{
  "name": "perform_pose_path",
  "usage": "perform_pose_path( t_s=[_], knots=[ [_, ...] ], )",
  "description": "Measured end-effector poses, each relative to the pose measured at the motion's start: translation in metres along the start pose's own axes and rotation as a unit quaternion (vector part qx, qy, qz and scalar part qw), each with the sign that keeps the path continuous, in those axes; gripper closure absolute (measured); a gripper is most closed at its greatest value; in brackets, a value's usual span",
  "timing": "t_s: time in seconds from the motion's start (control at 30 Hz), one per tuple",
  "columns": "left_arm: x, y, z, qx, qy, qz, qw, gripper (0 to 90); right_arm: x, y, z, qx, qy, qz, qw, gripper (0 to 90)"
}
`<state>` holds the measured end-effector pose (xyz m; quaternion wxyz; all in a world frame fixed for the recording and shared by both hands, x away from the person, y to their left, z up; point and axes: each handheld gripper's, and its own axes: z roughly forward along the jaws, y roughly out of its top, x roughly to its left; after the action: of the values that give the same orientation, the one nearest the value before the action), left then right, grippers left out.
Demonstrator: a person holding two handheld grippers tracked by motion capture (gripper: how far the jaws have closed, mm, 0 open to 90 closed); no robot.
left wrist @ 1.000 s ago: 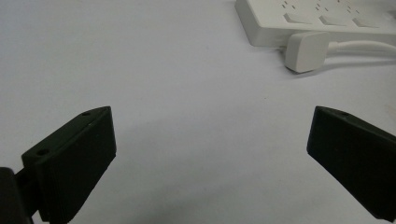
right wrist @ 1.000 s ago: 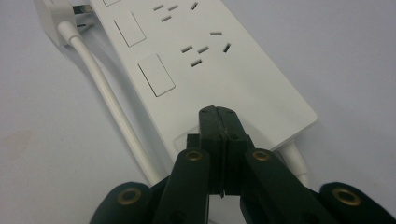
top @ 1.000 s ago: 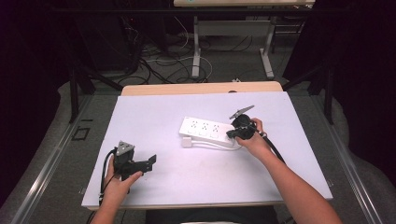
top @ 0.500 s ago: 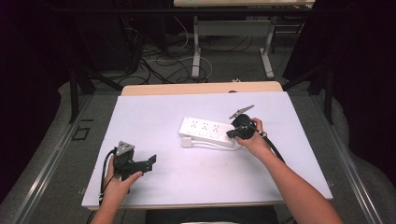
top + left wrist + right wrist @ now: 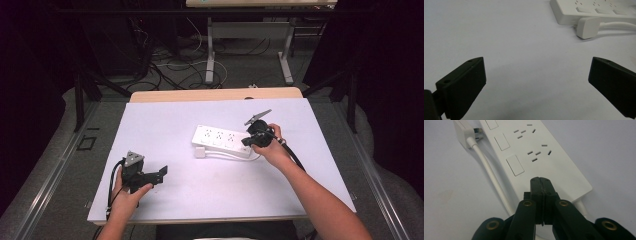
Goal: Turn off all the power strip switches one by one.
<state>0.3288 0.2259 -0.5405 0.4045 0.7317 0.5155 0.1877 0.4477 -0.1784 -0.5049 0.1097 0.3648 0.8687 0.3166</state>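
On a white table (image 5: 210,200), the left gripper (image 5: 536,82) rests near the front edge, jaws spread wide and holding nothing. The right gripper (image 5: 541,195), jaws pressed together and empty, hovers over the near end of a power strip (image 5: 222,140), its plug (image 5: 587,27) lying beside it.

power strip (image 5: 222,140) lies on the table (image 5: 165,117), right of centre, its long side running left to right. its plug (image 5: 200,152) lies on the near side at the strip's left end, just beside it; the cable (image 5: 235,156) runs along the near edge toward the right end. right gripper (image 5: 251,141) sits at the strip's right end, over it. left gripper (image 5: 161,174) is near the front left of the table, well apart from the strip.
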Motion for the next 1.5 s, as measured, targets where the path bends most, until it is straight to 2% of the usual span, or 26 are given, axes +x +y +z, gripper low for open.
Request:
perform_pose_path(
  t_s=[0.03,0.1,0.13,0.17,0.27,0.3,0.4,0.47,0.5,0.63,0.7,0.73,0.77,0.83,0.87,0.93,1.0,1.03,1.1,1.17,1.23,1.27,1.3,1.33,1.47,1.5],
  knots=[
    [0.0,0.0,0.0,0.0,0.0,0.0,1.0,1.1,0.001,0.002,-0.001,0.005,0.005,0.007,1.0,90.0],
    [0.0,0.0,0.0,0.0,0.0,-0.001,1.0,1.1,0.002,0.004,-0.001,0.003,0.005,0.0,1.0,90.0],
    [0.0,0.0,0.0,-0.002,0.0,-0.002,1.0,1.1,0.003,0.006,-0.001,0.004,0.009,0.004,0.9999,90.0],
    [0.0,0.0,0.0,-0.002,0.0,-0.002,1.0,1.1,0.003,0.007,-0.001,0.003,0.008,-0.005,0.9999,90.0],
    [0.0,0.0,0.0,-0.004,0.0,-0.005,1.0,1.1,0.007,0.011,0.001,0.002,0.009,-0.004,0.9999,90.0],
    [0.001,0.0,0.0,-0.001,0.0,-0.002,1.0,1.1,0.008,0.012,0.001,0.013,0.01,-0.008,0.9998,90.0],
    [0.0,0.0,0.001,-0.008,-0.001,-0.006,1.0,1.1,0.011,0.015,0.006,0.011,0.014,-0.012,0.9998,90.0],
    [0.001,0.0,0.0,-0.005,0.001,-0.007,1.0,0.8,0.012,0.018,0.007,0.023,0.014,-0.012,0.9996,90.0],
    [0.002,0.0,0.0,-0.004,0.003,-0.006,1.0,0.6,0.013,0.018,0.01,0.014,0.013,-0.012,0.9997,90.0],
    [0.003,0.0,-0.001,-0.004,0.004,-0.006,1.0,0.2,0.015,0.023,0.014,0.022,0.018,-0.021,0.9994,90.0],
    [0.003,0.0,-0.001,-0.004,0.004,-0.005,1.0,0.2,0.017,0.025,0.016,0.023,0.016,-0.01,0.9996,90.0],
    [0.003,0.0,-0.001,-0.006,0.004,-0.005,1.0,0.2,0.017,0.026,0.018,0.025,0.021,-0.013,0.9994,90.0],
    [0.003,0.0,-0.001,-0.007,0.004,-0.005,1.0,0.2,0.018,0.026,0.021,0.013,0.021,-0.011,0.9997,90.0],
    [0.003,0.0,-0.001,-0.008,0.005,-0.005,0.9999,0.2,0.018,0.03,0.021,0.032,0.022,-0.02,0.999,90.0],
    [0.003,-0.001,-0.001,-0.014,0.005,-0.009,0.9998,0.2,0.02,0.03,0.024,0.021,0.022,-0.012,0.9995,90.0],
    [0.003,-0.001,-0.001,-0.014,0.004,-0.008,0.9999,0.2,0.022,0.032,0.028,0.015,0.023,-0.015,0.9995,90.0],
    [0.003,-0.001,-0.001,-0.011,0.004,-0.008,0.9999,0.2,0.023,0.035,0.029,0.041,0.027,-0.021,0.9986,90.0],
    [0.003,-0.001,-0.001,-0.013,0.003,-0.008,0.9999,0.2,0.025,0.036,0.032,0.032,0.026,-0.015,0.9991,90.0],
    [0.004,0.0,-0.002,-0.009,0.002,-0.004,0.9999,0.2,0.026,0.038,0.035,0.03,0.026,-0.027,0.9989,90.0],
    [0.004,-0.001,-0.002,-0.009,0.002,-0.003,0.9999,0.2,0.028,0.039,0.037,0.043,0.027,-0.023,0.9985,90.0],
    [0.004,-0.001,-0.002,-0.012,0.002,-0.005,0.9999,0.2,0.029,0.039,0.042,0.026,0.026,-0.02,0.9991,90.0],
    [0.004,-0.001,-0.002,-0.014,0.001,-0.008,0.9999,0.2,0.032,0.039,0.043,0.029,0.025,-0.007,0.9992,90.0],
    [0.004,-0.001,-0.002,-0.014,0.001,-0.007,0.9999,0.2,0.03,0.041,0.043,0.037,0.027,-0.024,0.9987,90.0],
    [0.004,-0.001,-0.002,-0.014,0.001,-0.006,0.9999,0.2,0.03,0.04,0.044,0.03,0.026,-0.024,0.9989,90.0],
    [0.003,-0.001,-0.002,-0.017,-0.001,-0.005,0.9998,0.2,0.031,0.041,0.046,0.045,0.027,-0.018,0.9984,90.0],
    [0.003,-0.001,-0.002,-0.017,-0.001,-0.003,0.9998,0.2,0.03,0.041,0.048,0.042,0.026,-0.025,0.9984,90.0]
  ],
)
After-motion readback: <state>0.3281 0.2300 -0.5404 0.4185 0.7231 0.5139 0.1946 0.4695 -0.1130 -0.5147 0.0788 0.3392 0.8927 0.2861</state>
